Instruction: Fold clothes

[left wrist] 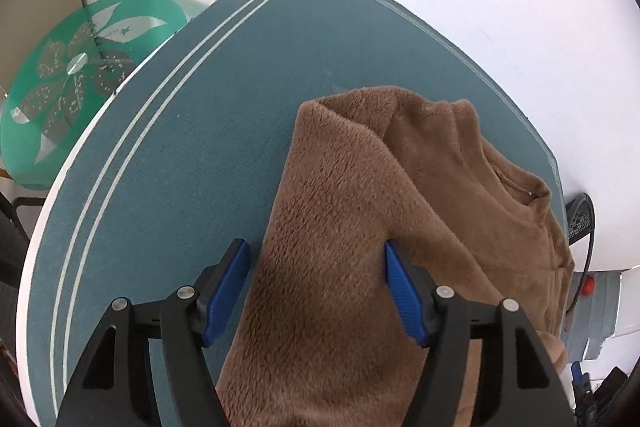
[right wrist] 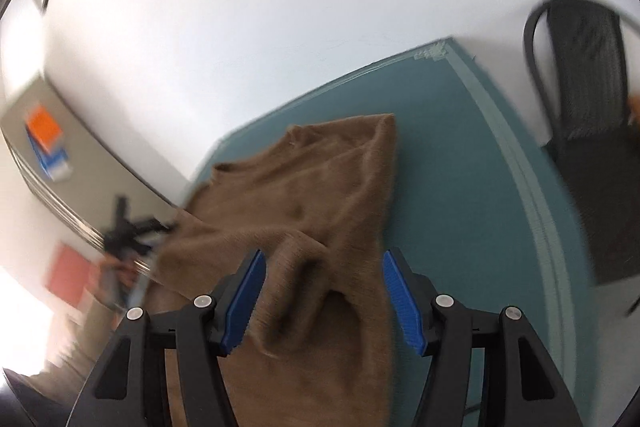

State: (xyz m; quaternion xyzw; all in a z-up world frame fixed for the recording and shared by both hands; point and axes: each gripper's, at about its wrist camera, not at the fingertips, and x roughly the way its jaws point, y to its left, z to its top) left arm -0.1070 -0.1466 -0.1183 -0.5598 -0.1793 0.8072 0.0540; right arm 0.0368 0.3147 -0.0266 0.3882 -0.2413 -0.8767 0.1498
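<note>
A brown fleece sweater [left wrist: 360, 227] lies rumpled on the teal desk [left wrist: 180, 147], one side folded over. The left tongs [left wrist: 316, 287] gape wide above that folded side, gripping nothing. The right tongs [right wrist: 324, 297] also gape wide over bunched cloth, gripping nothing. A green round table [left wrist: 60, 87] stands beside the desk.

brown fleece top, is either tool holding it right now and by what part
Nothing is held: both the left tool and right tool are open above the brown fleece top.
</note>
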